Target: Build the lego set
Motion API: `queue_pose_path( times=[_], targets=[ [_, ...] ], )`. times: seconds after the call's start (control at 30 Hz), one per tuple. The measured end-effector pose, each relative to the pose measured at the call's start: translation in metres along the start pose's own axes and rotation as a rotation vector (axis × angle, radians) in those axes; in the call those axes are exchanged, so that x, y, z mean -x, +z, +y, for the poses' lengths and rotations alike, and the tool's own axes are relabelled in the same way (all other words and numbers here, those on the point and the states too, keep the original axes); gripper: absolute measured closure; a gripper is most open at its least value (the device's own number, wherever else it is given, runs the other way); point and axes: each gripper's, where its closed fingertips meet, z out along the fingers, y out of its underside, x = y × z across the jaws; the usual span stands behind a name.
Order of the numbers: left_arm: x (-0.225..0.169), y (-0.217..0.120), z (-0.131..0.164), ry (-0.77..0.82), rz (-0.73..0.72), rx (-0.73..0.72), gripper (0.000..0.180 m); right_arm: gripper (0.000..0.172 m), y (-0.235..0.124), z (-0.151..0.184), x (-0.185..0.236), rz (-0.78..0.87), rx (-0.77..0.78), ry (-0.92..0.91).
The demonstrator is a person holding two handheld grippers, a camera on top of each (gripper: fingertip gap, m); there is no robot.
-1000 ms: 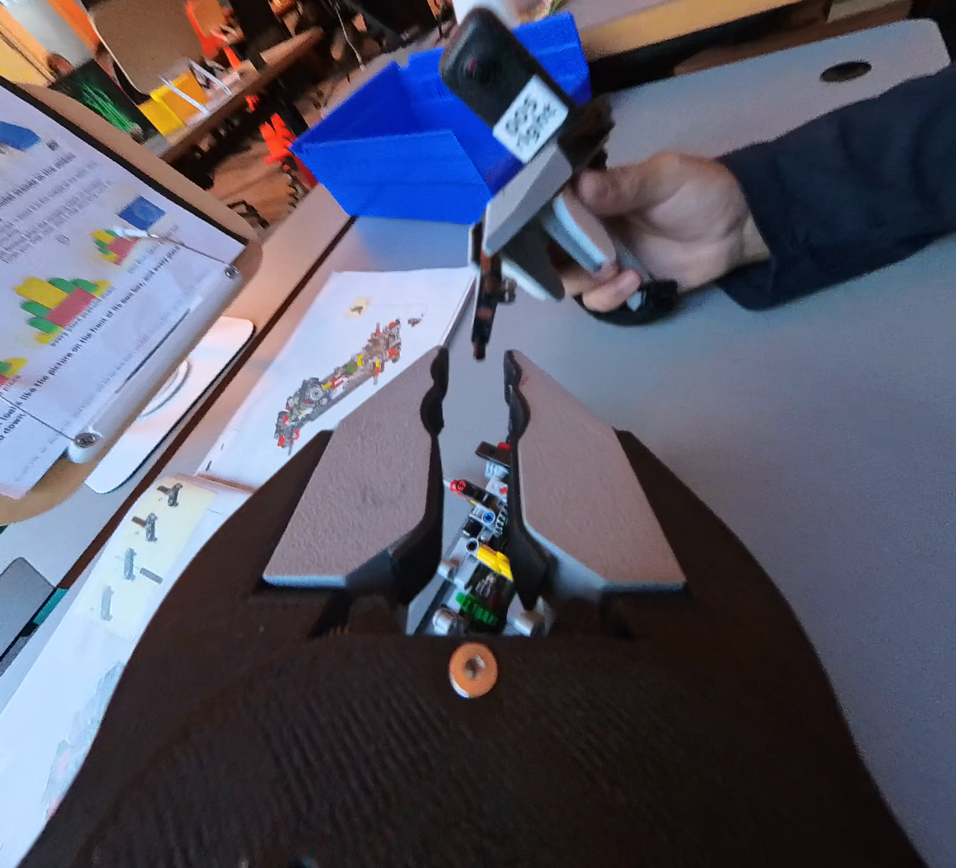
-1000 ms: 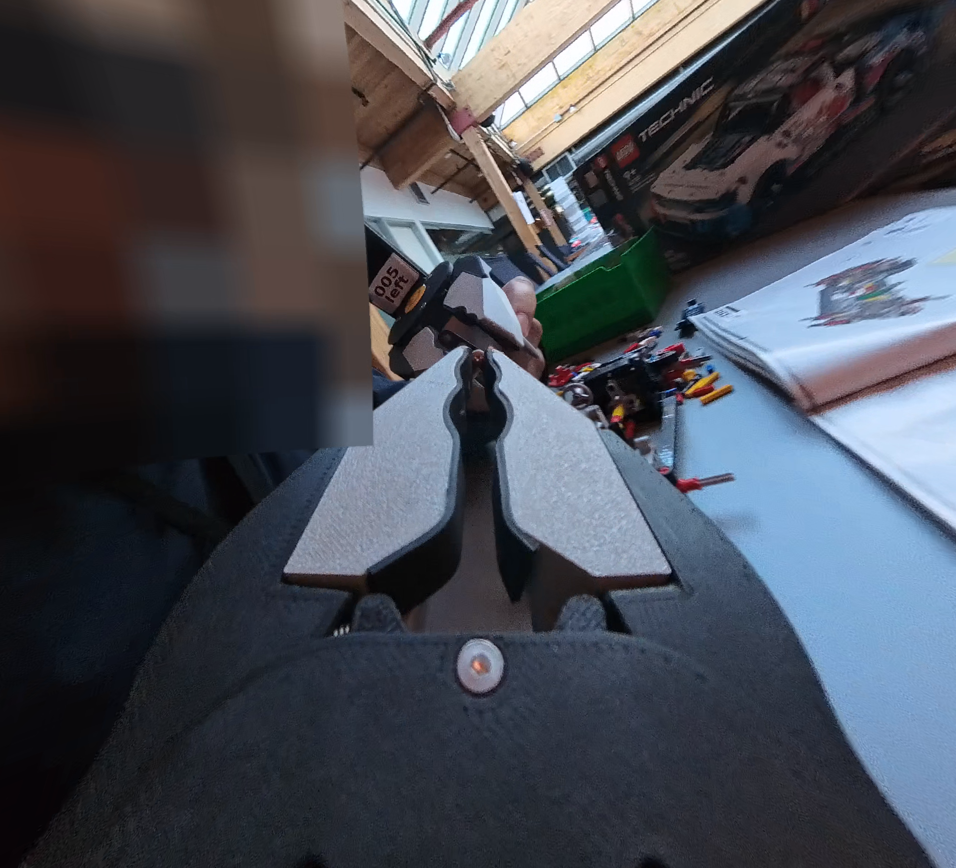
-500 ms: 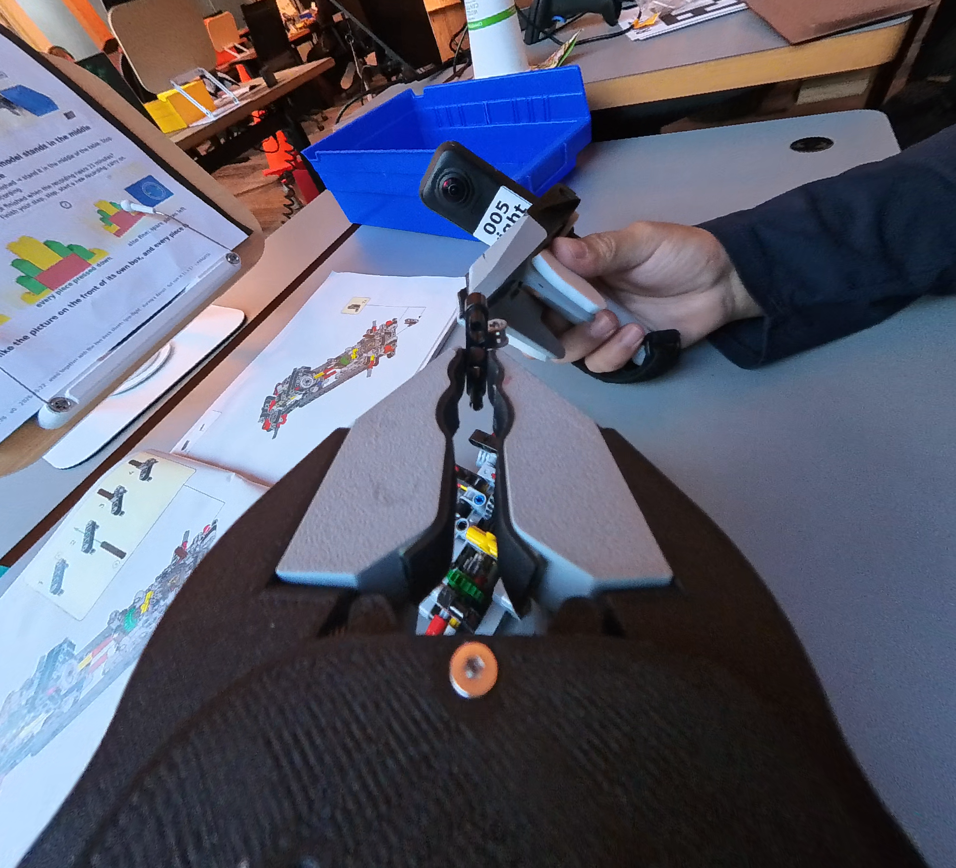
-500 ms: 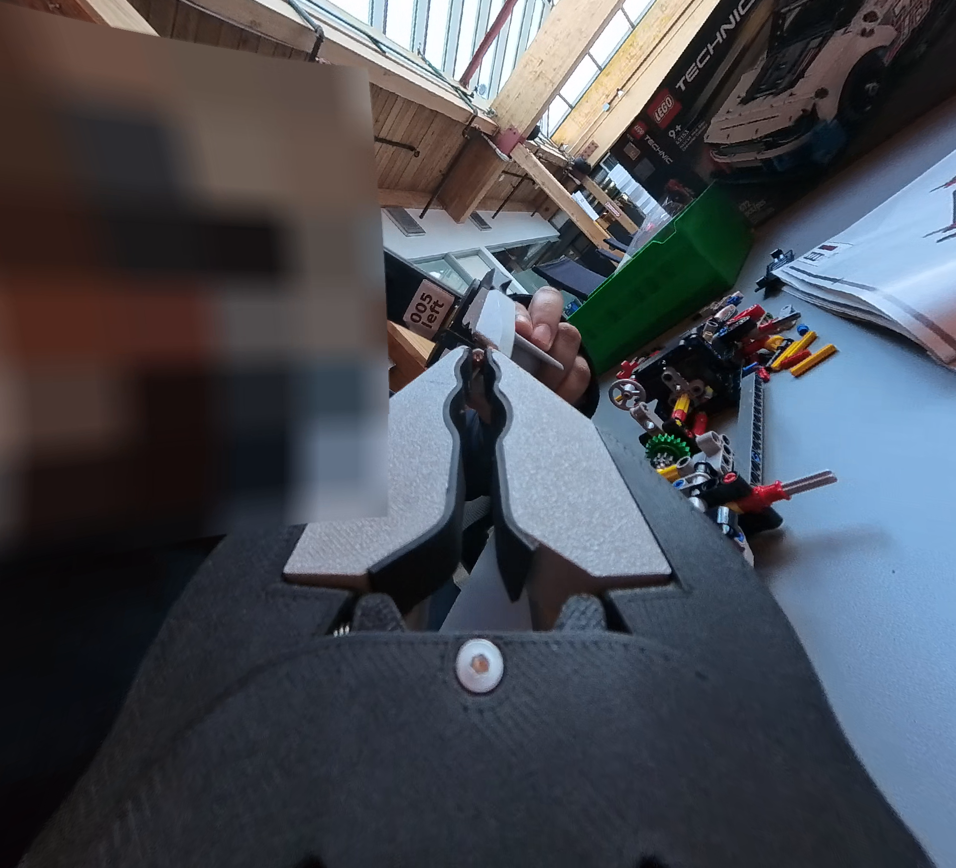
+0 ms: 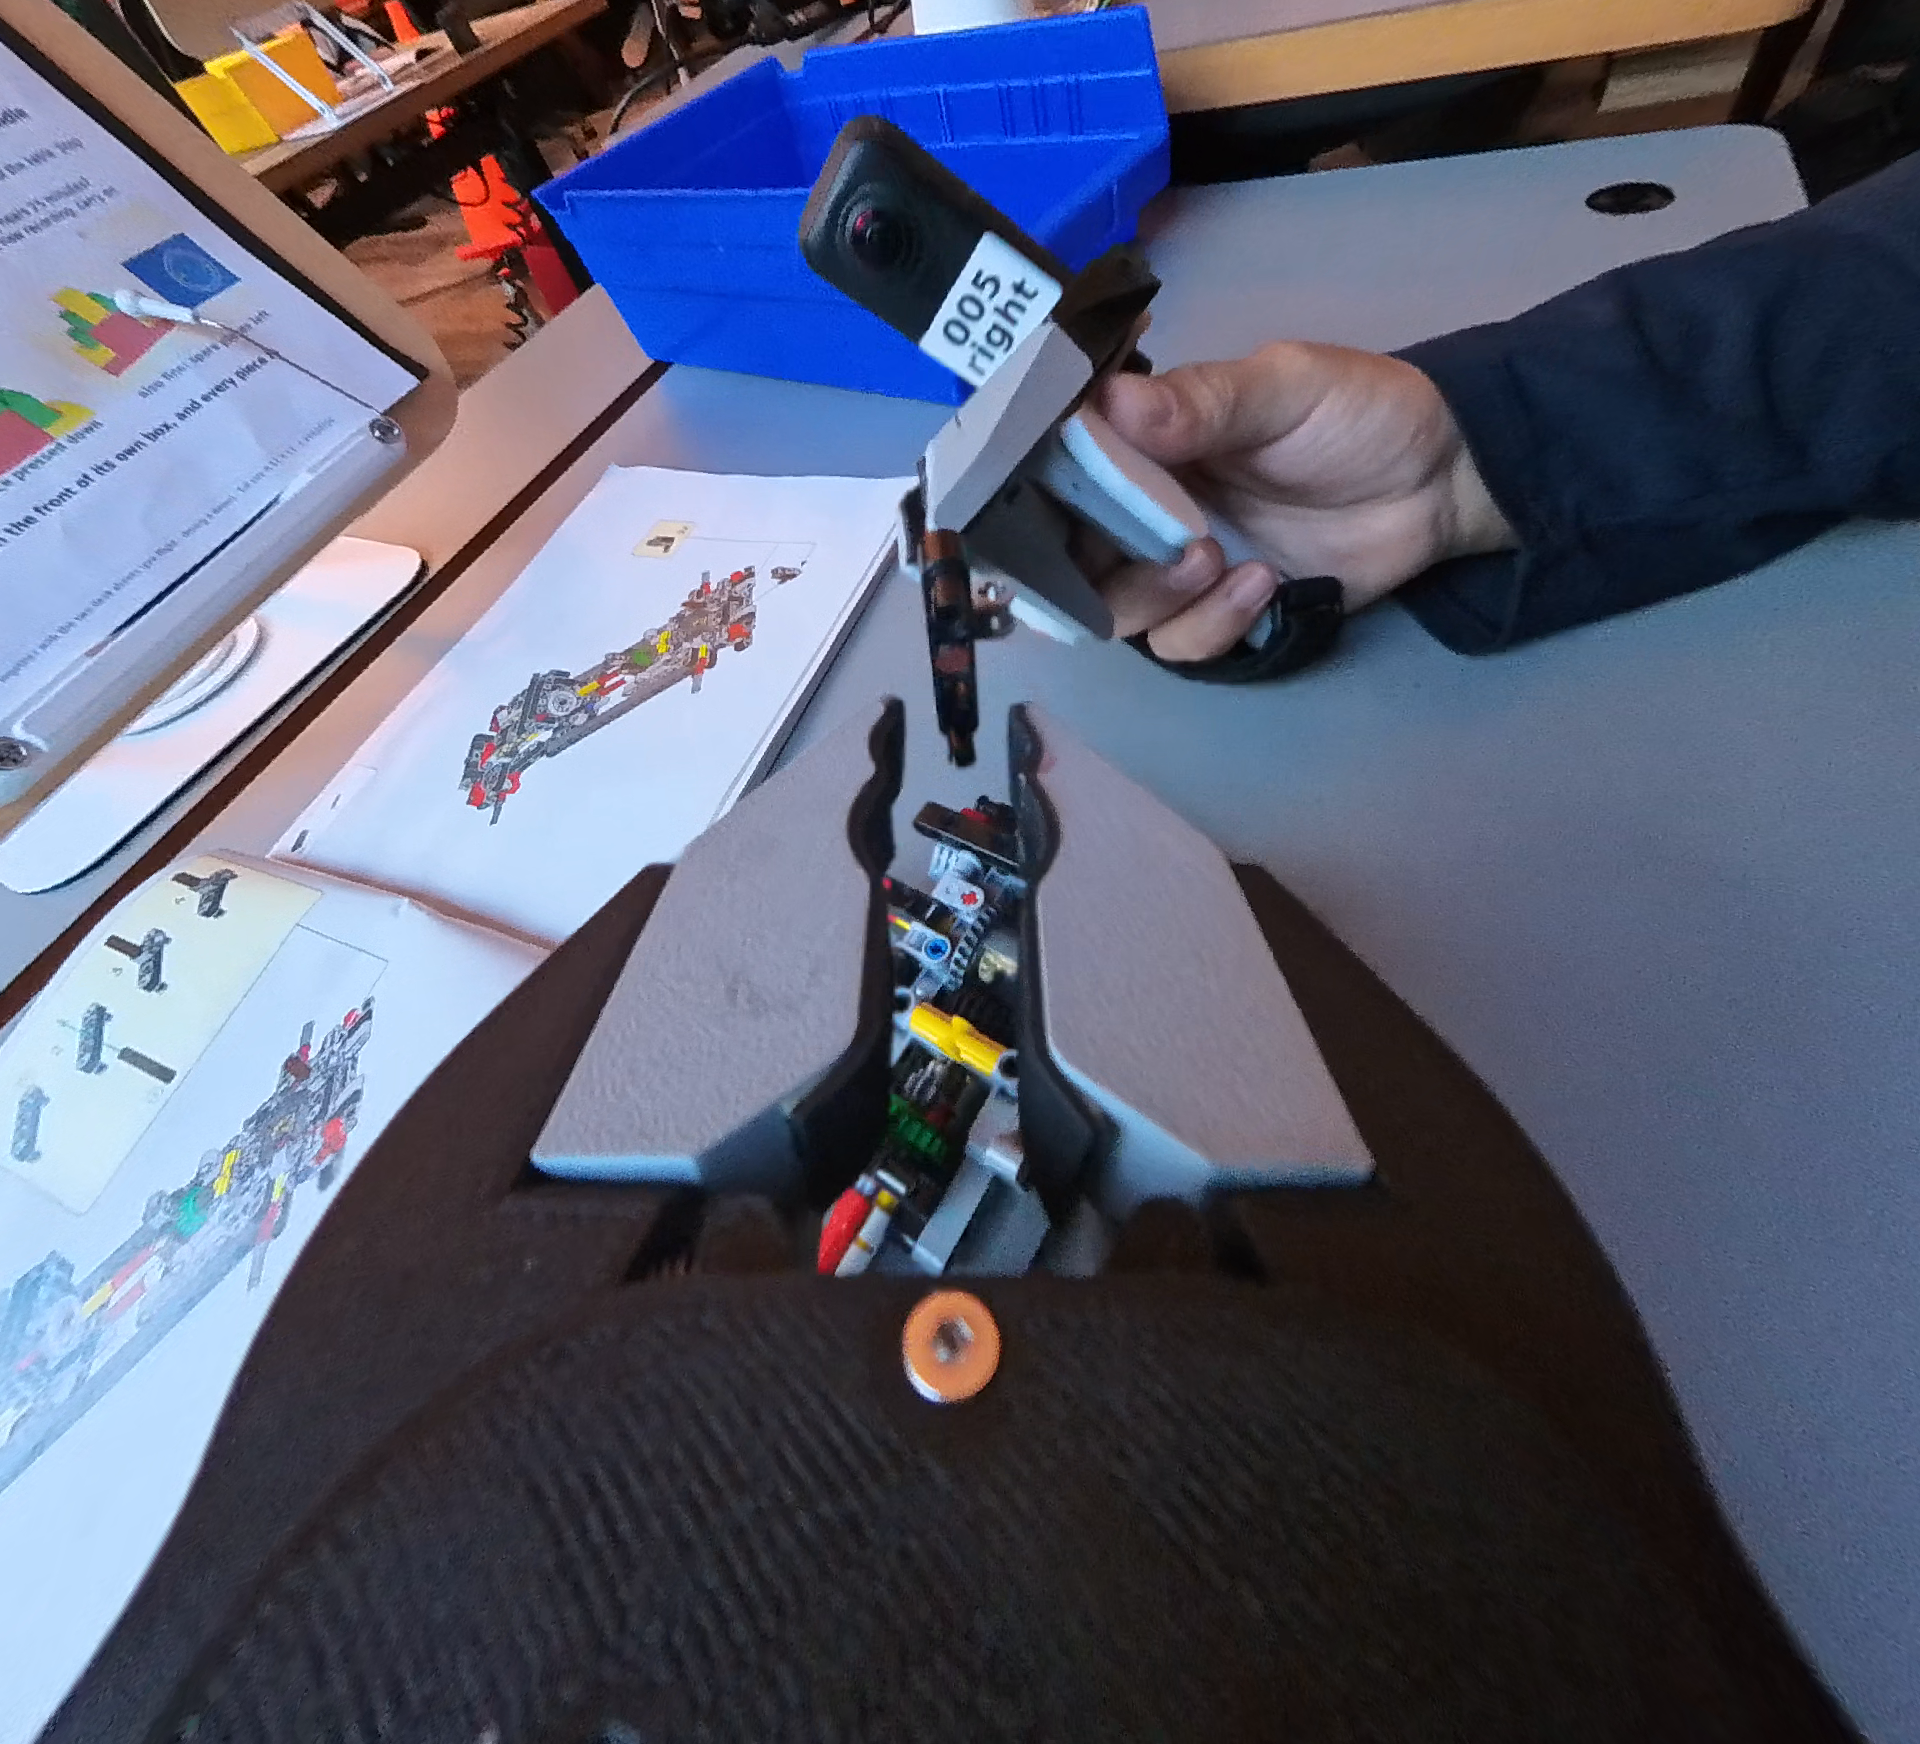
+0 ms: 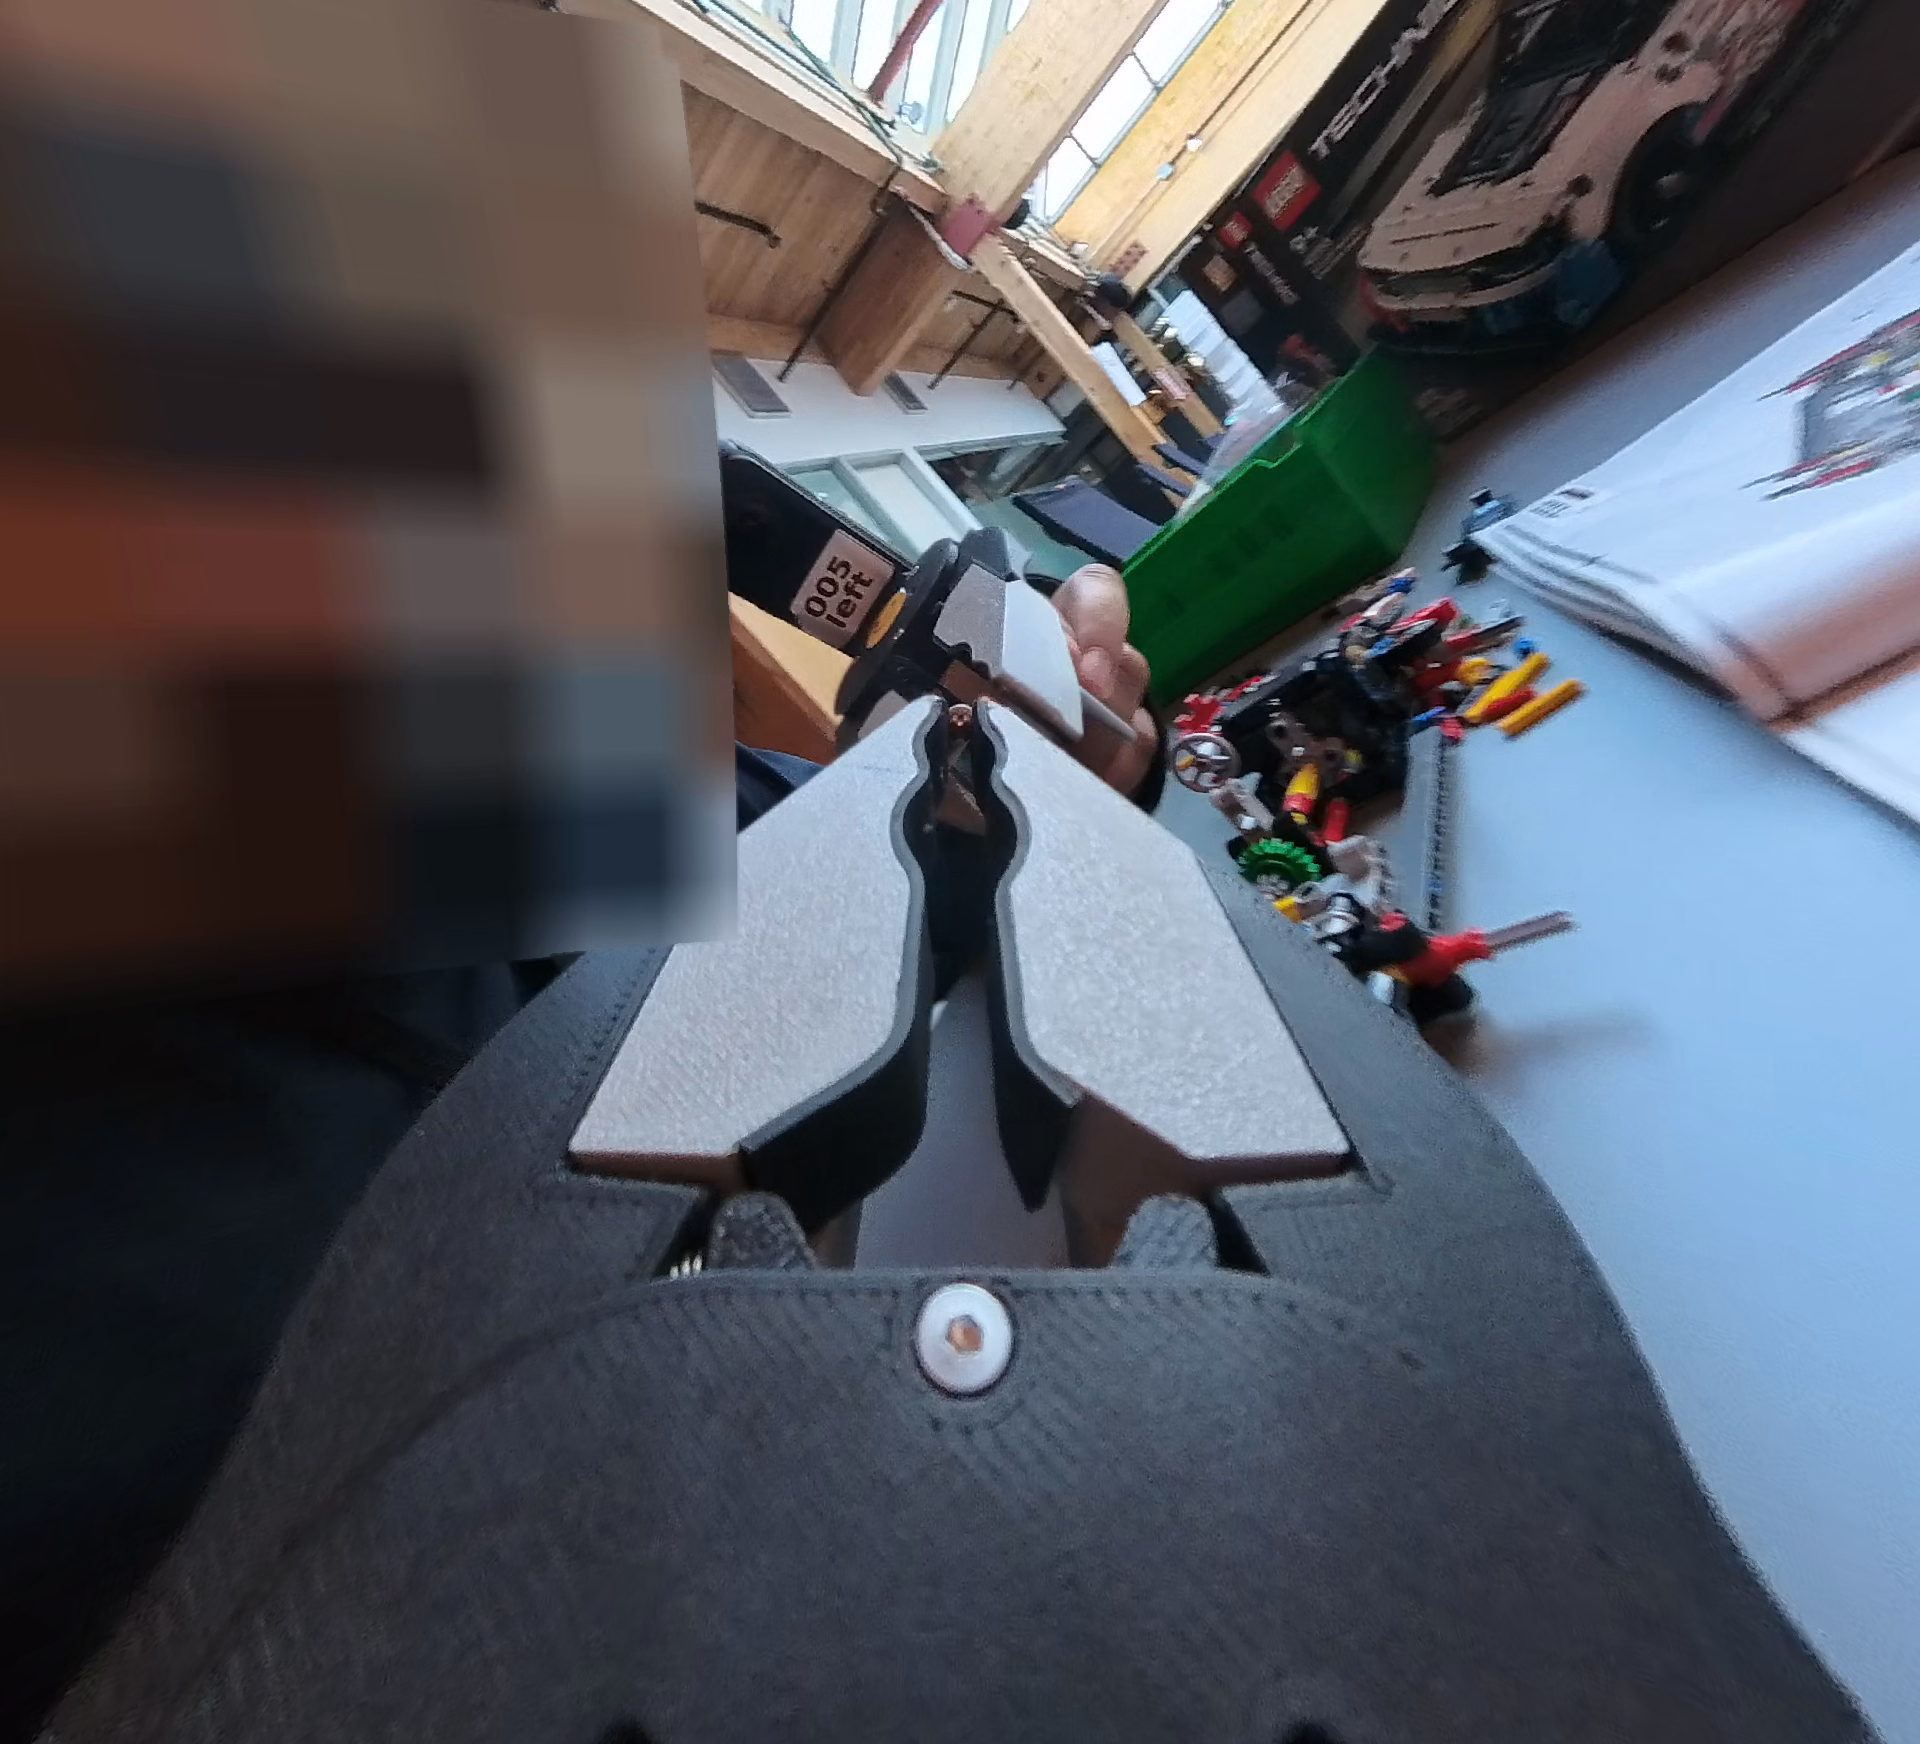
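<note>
The right gripper point(image 5: 940, 593) is gripping a black beam point(image 5: 954, 655), its lower end dangling between the left gripper's point(image 5: 951, 728) open jaws, touching neither.

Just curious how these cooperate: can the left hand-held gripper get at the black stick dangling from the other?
Probably yes: the black stick seems to hang right between the open fingers of the left hand-held gripper, nothing blocking.

Matt, grainy grey fingers point(image 5: 748, 988) on ribbed black printed plastic gripper body point(image 5: 935, 1538). Blue bin point(image 5: 727, 260): smooth plastic. Booklet point(image 5: 623, 634): white paper. Tabletop point(image 5: 1507, 915) was smooth, matt grey. Ceiling beams point(image 6: 1039, 84): bare wood.
</note>
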Motion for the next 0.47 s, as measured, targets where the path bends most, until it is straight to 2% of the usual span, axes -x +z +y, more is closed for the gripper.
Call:
queue_pose_path(
  times=[0.03,0.27,0.47],
  targets=[
    [0.001,-0.001,0.001,0.004,-0.001,0.004,0.16,0.171,-0.004,-0.002,0.0,0.012,0.0,-0.018],
    [0.004,-0.019,0.008,-0.026,0.005,-0.008,0.16,0.172,-0.041,-0.02,-0.002,0.133,-0.008,-0.182],
    [0.009,-0.044,0.016,-0.038,-0.006,-0.037,0.162,0.172,-0.049,-0.019,-0.009,0.201,0.069,-0.265]
  ],
)
